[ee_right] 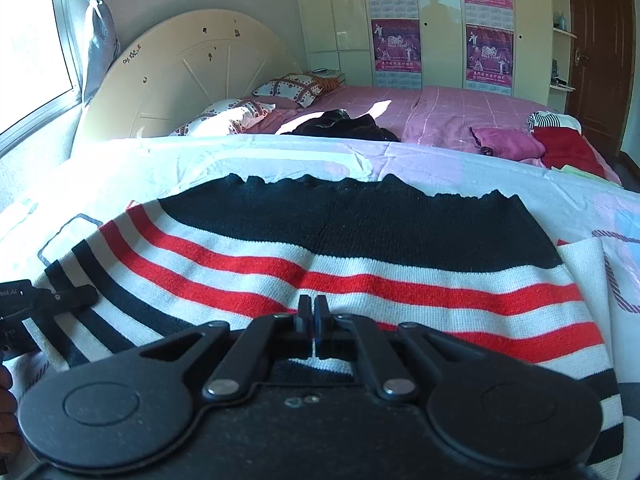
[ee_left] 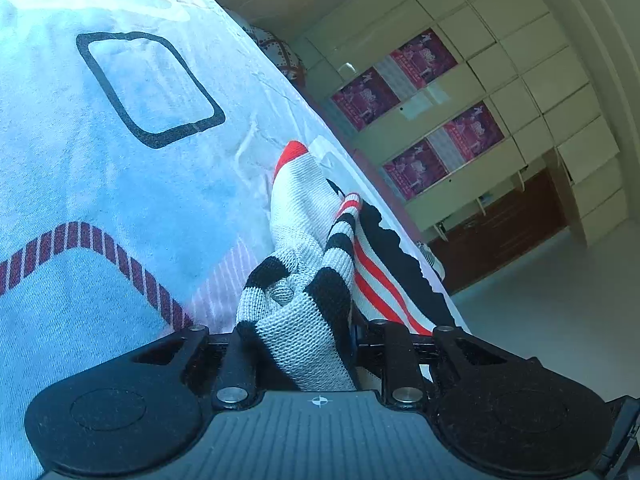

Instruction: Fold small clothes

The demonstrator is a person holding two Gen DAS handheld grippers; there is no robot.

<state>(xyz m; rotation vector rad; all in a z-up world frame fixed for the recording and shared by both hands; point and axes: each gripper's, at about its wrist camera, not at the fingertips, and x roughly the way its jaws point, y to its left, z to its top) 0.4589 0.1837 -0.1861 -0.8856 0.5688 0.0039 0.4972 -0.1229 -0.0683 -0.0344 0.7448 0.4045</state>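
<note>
The striped sweater [ee_right: 320, 256] lies spread on the pale blue sheet [ee_left: 120, 184], black scalloped hem at the far side, red and white bands nearer me, black and white bands nearest. My left gripper [ee_left: 298, 344] is clenched on a bunched part of the knit: in the left wrist view grey and black fabric fills the gap between the jaws and folds over itself, and beyond it a white sleeve with a red cuff [ee_left: 294, 152] trails to the far side. I judge I hold it this way so the left side or sleeve can be carried across the body as a fold. In the right wrist view the same gripper enters from the left edge, at the sweater's near left border. My right gripper [ee_right: 311, 308] has its jaws pressed together, tips low over the red and white bands at the middle; whether a pinch of knit sits between them I cannot tell, since the tips hide it. Likely it serves as an anchor so the body stays flat while the left side moves. Risk noted: the loose knit may drag and wrinkle the middle. The pink bed [ee_right: 440, 112] with other clothes [ee_right: 568, 148] lies well beyond
</note>
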